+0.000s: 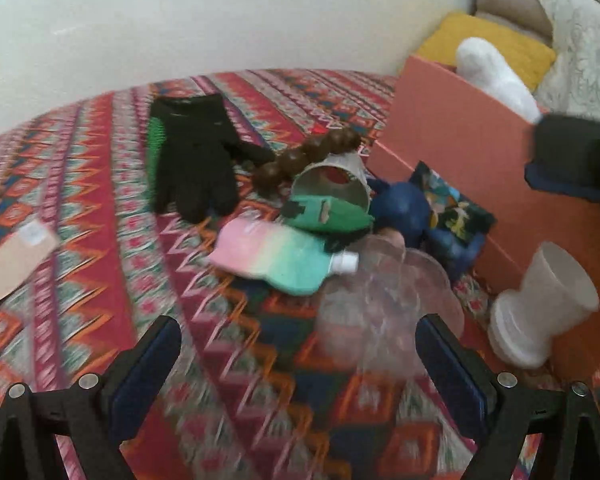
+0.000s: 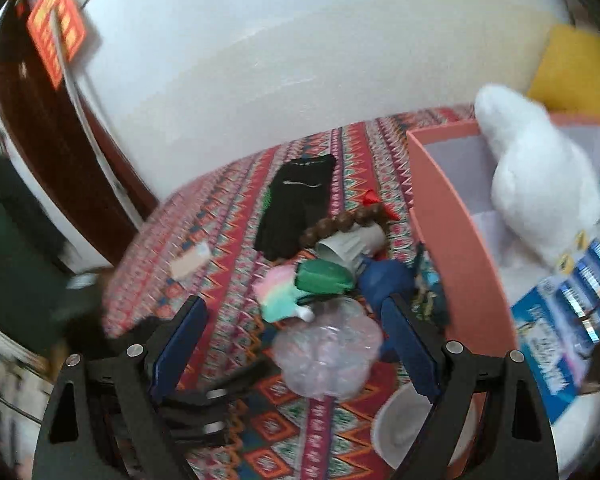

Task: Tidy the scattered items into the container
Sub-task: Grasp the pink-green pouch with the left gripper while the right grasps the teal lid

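Both the left gripper (image 1: 298, 354) and right gripper (image 2: 296, 344) hang spread and empty over a red zigzag-patterned cloth (image 1: 100, 240). Scattered items, including a black glove (image 1: 192, 156), lie beside the pink box (image 1: 460, 148), below a white wall (image 1: 220, 12).

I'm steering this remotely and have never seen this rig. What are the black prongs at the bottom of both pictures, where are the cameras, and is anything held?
The prongs are fingers of two handheld grippers; each carries its own camera looking forward. One view shows the left gripper, the other the right gripper. Both are open and hold nothing. On the patterned cloth lie a black glove, brown beads, a pastel pouch, a crumpled clear plastic piece and a translucent cup. The pink box already holds a white plush toy.
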A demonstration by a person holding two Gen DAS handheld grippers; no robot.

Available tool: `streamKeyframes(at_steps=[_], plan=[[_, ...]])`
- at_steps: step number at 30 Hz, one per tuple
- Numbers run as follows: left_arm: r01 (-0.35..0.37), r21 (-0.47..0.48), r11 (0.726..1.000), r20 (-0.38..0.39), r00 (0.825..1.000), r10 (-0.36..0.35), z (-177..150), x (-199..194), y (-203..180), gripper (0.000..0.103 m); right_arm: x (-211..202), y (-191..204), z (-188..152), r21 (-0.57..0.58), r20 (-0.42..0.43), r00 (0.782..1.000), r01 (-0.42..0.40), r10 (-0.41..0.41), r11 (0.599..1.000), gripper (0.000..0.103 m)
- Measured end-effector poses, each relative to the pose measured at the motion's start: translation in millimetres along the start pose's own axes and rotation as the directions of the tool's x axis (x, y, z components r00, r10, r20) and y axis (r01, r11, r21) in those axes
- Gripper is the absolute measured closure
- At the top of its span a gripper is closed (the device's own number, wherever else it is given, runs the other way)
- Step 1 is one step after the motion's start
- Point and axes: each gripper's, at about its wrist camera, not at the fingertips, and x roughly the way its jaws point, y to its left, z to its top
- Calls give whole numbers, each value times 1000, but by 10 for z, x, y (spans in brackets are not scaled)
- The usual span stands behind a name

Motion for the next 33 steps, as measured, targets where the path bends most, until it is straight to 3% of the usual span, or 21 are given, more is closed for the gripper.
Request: streamKeyframes(at_steps=[5, 9, 11, 16, 22, 25, 29, 30, 31, 32, 33], plan=[[47, -1, 999, -33, 998, -47, 209, 411, 82, 5, 32, -49, 57, 37, 20, 998, -65, 64, 997, 11], [15, 55, 998, -80, 997, -11, 321, 718, 70, 5, 145, -23, 60, 21, 9, 999, -50, 50, 999, 11], [39, 42, 998, -79, 996, -35, 341, 758, 92, 10, 223, -2, 46, 12, -9, 999, -43, 43, 999, 11], [-7, 8, 1000, -45, 999, 7, 308, 646, 218, 12, 467, 85, -2, -22, -67, 997, -50, 48, 999, 11], [-54, -38, 998, -13, 998, 54, -48, 217, 501, 12, 960, 239, 9, -193, -122, 987, 83, -107, 978, 18], [-67, -67, 995, -11, 998, 67, -251, 62, 646, 12, 1283, 268, 52, -220, -162, 978, 93, -130, 971, 18], [-50, -133, 990, 11, 999, 52, -410, -87, 823, 12, 1638, 278, 26, -264, -185, 958, 167, -220, 950, 18], [-38, -149, 988, 12, 999, 40, -423, -88, 863, 12, 1709, 293, 0, -307, -170, 947, 212, -272, 928, 18], [-32, -157, 987, 10, 999, 34, -374, -59, 900, 12, 1780, 307, -27, -350, -153, 933, 256, -324, 901, 21], [-32, -163, 986, 8, 999, 33, -372, -52, 905, 12, 1851, 322, -53, -390, -133, 918, 299, -375, 871, 43], [-35, -160, 986, 10, 999, 37, -364, -45, 884, 12, 1874, 338, -83, -411, -119, 915, 308, -386, 858, 42]])
